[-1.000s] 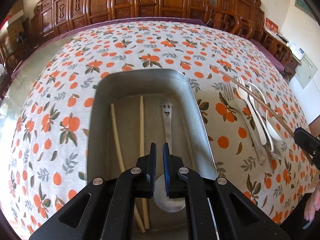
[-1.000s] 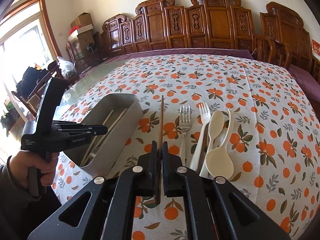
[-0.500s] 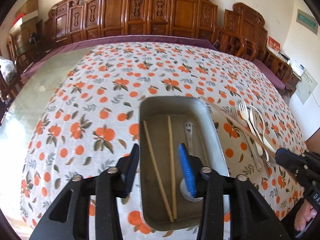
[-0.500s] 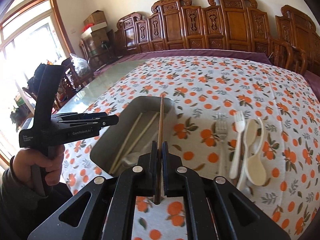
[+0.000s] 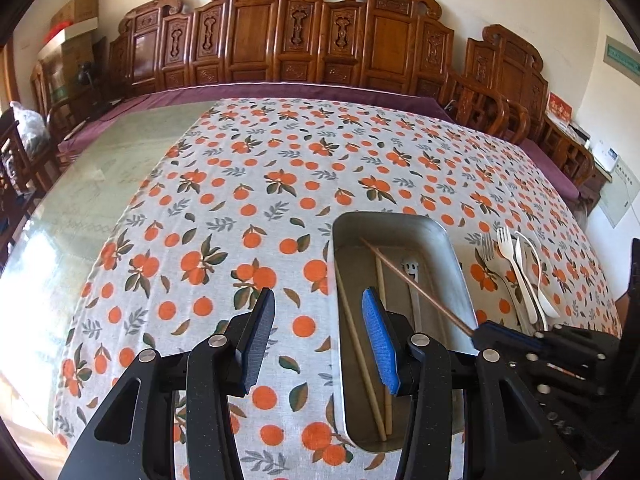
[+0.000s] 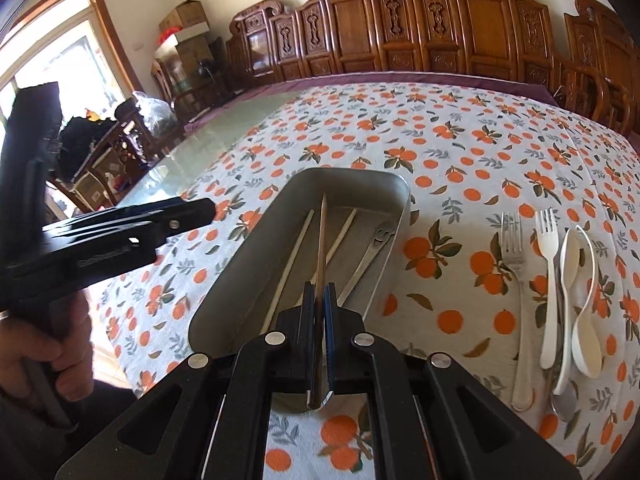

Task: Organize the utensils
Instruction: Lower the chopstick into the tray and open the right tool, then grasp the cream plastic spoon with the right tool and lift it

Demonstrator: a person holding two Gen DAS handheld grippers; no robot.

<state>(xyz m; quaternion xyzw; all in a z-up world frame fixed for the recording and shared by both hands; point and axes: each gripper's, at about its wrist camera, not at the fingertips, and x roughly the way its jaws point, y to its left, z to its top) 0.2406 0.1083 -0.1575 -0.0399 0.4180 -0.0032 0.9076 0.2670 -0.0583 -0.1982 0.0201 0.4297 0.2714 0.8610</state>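
The right gripper (image 6: 319, 344) is clamped on the near end of a brown chopstick (image 6: 321, 240), which projects forward over the metal tray (image 6: 396, 184); its tip hangs above the tray's far half. The stick's long axis runs nearly parallel to the tray's long axis and to the two pale chopsticks (image 6: 292, 256) already lying on the tray floor, beside a metal spoon (image 6: 372, 252) with a smiling-face handle. The left gripper (image 5: 316, 340) stands wide open and empty, above the cloth at the tray's left wall, so the right hand alone carries the piece. Whether the stick touches the tray floor cannot be told. Judged from this alignment, release calls for little more than lowering. On the cloth to the right, well apart from the tray, lie a metal fork (image 6: 516, 280), a white fork (image 6: 550, 280) and white spoons (image 6: 580, 308), not yet sorted.
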